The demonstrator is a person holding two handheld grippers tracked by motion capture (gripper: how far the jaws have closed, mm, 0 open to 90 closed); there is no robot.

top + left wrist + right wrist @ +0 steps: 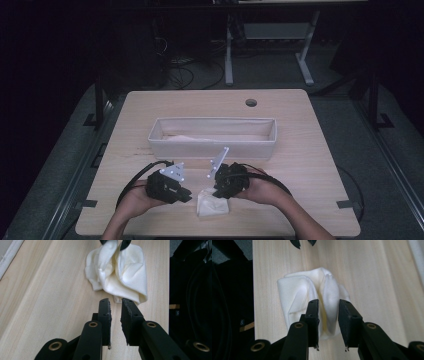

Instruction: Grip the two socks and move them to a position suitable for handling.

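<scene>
Two grippers at a crumpled white cloth near the front edge of the worktop.

The cloth (212, 204) lies bunched on the bare wood close to the worktop's front edge, just in front of the long white fabric bin (212, 137) that sits across the middle. The right gripper (328, 302) has a raised fold of the cloth between its parted jaws, and the pads do not visibly press on it. The left gripper (115, 301) is released, its narrow gap empty, its tips just short of the cloth's hem.
</scene>
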